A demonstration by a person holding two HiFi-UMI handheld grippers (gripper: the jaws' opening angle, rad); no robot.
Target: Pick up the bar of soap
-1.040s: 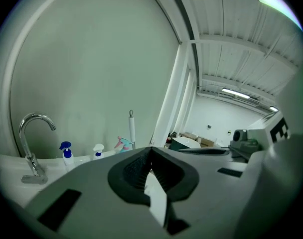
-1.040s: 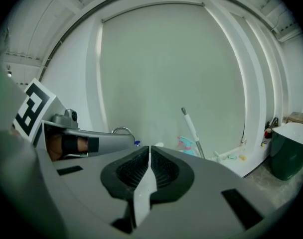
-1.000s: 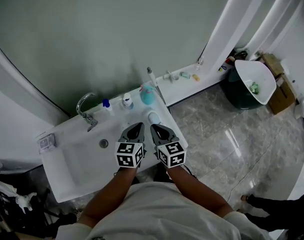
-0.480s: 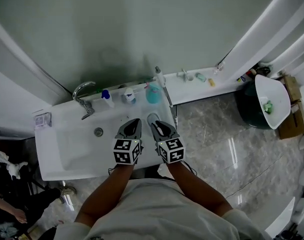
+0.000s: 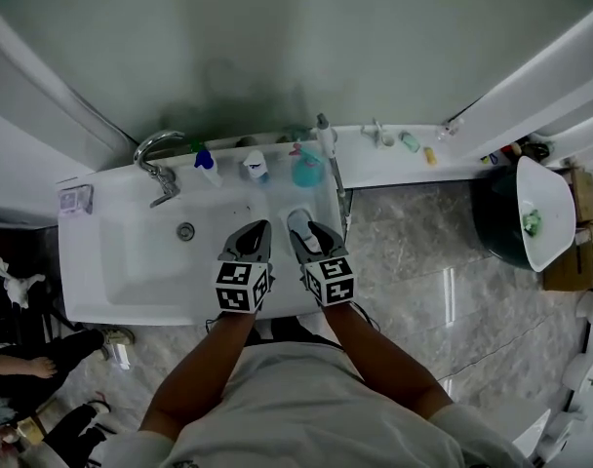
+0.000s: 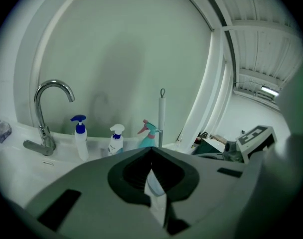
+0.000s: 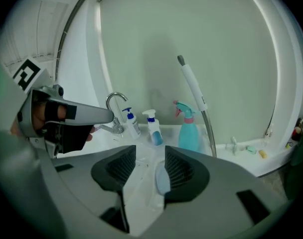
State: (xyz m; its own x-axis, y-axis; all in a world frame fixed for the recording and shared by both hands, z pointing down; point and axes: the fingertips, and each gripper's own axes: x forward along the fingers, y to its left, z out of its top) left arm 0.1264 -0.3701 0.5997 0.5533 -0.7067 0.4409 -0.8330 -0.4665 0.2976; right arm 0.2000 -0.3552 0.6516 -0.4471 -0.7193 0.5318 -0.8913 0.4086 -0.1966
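Note:
The soap (image 5: 298, 225) is a pale blue oval bar lying flat on the white sink's (image 5: 92, 291) right-hand ledge. In the right gripper view the soap (image 7: 163, 178) lies between my jaws, close to the right pad. My right gripper (image 5: 310, 238) is just above it and its jaws are opening, with no pad pressing on the bar. My left gripper (image 5: 256, 233) hovers beside it over the basin's right edge, jaws shut and empty. In the left gripper view a sliver of the soap (image 6: 154, 187) shows below the closed left gripper (image 6: 151, 151).
Along the sink's back edge stand a chrome faucet (image 5: 152, 154), a blue pump bottle (image 5: 205, 162), a white pump bottle (image 5: 255, 166) and a teal spray bottle (image 5: 305, 170). A white rod (image 5: 331, 159) leans at the sink's right end. A dark bin (image 5: 527, 213) stands far right.
The right gripper's jaws have spread apart over the soap. Both grippers stay side by side at the sink's right end while the head view has swung.

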